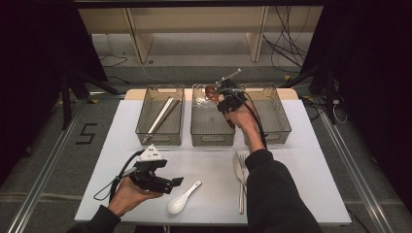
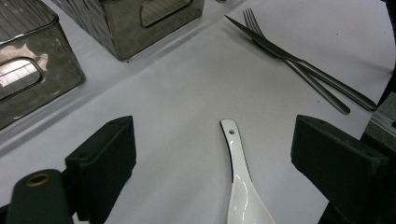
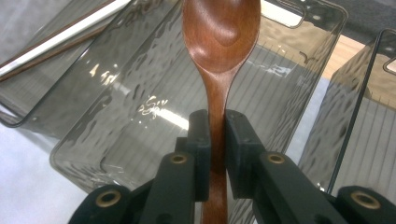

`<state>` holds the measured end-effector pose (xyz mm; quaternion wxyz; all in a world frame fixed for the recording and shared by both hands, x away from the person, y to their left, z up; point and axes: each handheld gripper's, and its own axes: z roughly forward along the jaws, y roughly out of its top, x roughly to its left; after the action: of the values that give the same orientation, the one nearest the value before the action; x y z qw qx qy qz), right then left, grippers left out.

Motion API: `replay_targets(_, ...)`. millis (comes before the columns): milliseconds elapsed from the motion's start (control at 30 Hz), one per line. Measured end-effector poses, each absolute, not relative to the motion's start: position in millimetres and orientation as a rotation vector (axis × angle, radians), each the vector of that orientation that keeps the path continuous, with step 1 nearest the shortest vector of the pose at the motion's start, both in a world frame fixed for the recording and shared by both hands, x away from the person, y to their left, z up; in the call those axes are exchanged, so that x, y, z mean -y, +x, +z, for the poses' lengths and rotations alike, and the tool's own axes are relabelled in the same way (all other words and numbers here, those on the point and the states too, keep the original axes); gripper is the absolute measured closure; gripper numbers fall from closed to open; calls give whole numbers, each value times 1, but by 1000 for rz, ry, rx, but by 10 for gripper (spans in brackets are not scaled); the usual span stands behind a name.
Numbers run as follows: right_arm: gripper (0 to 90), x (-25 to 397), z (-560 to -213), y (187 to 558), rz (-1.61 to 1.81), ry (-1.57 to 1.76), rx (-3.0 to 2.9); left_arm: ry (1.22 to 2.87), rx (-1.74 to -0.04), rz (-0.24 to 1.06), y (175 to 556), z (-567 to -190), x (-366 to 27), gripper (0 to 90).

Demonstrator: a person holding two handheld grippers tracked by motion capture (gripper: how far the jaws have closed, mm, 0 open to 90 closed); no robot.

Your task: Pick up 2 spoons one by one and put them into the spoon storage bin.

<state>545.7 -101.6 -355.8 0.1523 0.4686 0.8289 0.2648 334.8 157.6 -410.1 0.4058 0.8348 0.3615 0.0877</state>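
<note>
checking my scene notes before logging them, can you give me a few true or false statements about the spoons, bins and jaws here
1. The right gripper has its jaws shut on the brown wooden spoon. True.
2. The wooden spoon is held above the middle clear grey plastic bin. True.
3. The white ceramic spoon is clamped in the left gripper. False: its jaws stand wide open with the spoon lying on the white table between them.
4. The left clear grey plastic bin has nothing in it. False: a pair of chopsticks lies inside.
5. The metal knife and metal fork lie on the table, outside the bins. True.
</note>
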Motion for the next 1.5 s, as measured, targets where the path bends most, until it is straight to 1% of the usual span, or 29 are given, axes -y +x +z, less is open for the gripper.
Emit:
replay_targets(100, 819, 100, -358, 549, 756, 1353, -2384, 2096, -916, 206, 335, -409, -158, 136)
replay_targets(200, 819, 94, -361, 553, 730, 1348, -2391, 2110, -906, 225, 334, -409, -156, 136)
replay_targets(467, 807, 88, -369, 559, 713, 1375, -2388, 2105, -908, 217, 333, -409, -157, 136)
replay_targets(500, 795, 89, -370, 560, 721, 1380, -2386, 2102, -908, 217, 333, -409, -157, 136)
replay_targets(567, 690, 89, -370, 560, 735, 1387, -2390, 2098, -909, 217, 333, -409, -157, 136)
replay_targets(600, 662, 89, -370, 560, 733, 1393, -2396, 2109, -905, 218, 333, -409, -157, 136)
replay_targets(833, 514, 95, -360, 550, 771, 1335, -2420, 2110, -906, 203, 333, -409, -156, 136)
replay_targets(967, 469, 104, -351, 539, 792, 1275, -2436, 2124, -898, 208, 334, -411, -154, 138)
replay_targets(1100, 423, 115, -342, 524, 834, 1253, -2454, 2145, -898, 184, 335, -412, -151, 140)
replay_targets(1300, 370, 127, -331, 501, 861, 1199, -2463, 2168, -910, 175, 337, -416, -150, 139)
replay_targets(1500, 353, 150, -331, 478, 894, 1182, -2460, 2156, -919, 181, 338, -415, -151, 139)
